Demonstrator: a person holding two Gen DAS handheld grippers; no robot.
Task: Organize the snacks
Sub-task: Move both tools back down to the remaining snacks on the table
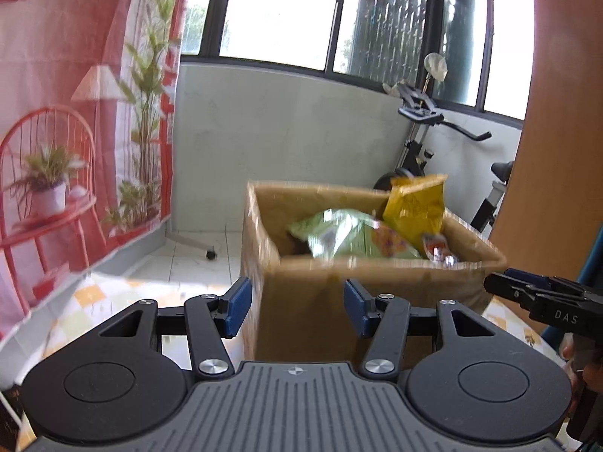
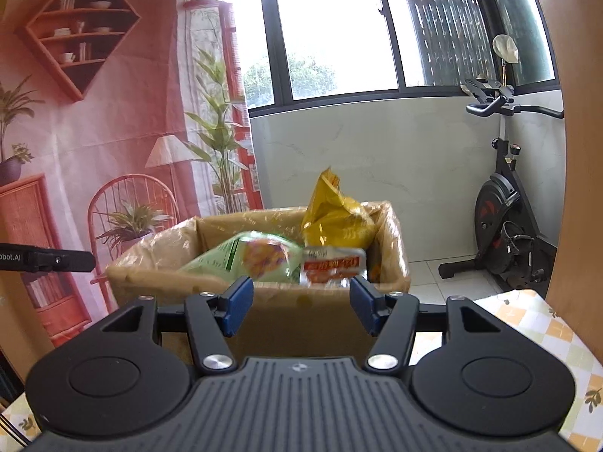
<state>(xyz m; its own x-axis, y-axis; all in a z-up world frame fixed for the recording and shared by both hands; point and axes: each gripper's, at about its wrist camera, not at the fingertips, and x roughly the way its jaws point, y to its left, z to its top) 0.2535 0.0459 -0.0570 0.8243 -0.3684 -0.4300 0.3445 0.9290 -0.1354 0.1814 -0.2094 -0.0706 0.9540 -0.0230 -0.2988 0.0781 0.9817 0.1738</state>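
Observation:
An open cardboard box (image 1: 377, 286) stands on the table and holds a green snack bag (image 1: 339, 235), a yellow bag (image 1: 414, 207) standing up at the back, and a small red-and-white packet (image 1: 439, 250). My left gripper (image 1: 297, 307) is open and empty, just in front of the box's near wall. In the right wrist view the same box (image 2: 294, 312) holds the green bag (image 2: 248, 254), the yellow bag (image 2: 335, 218) and the red-and-white packet (image 2: 331, 265). My right gripper (image 2: 301, 309) is open and empty, close before the box.
The table has a yellow-checked cloth (image 2: 546, 335). A printed pink backdrop (image 2: 94, 143) hangs on the left. An exercise bike (image 2: 508, 233) stands on the tiled floor at the right, under the windows. A wooden panel (image 1: 557, 150) rises at the far right.

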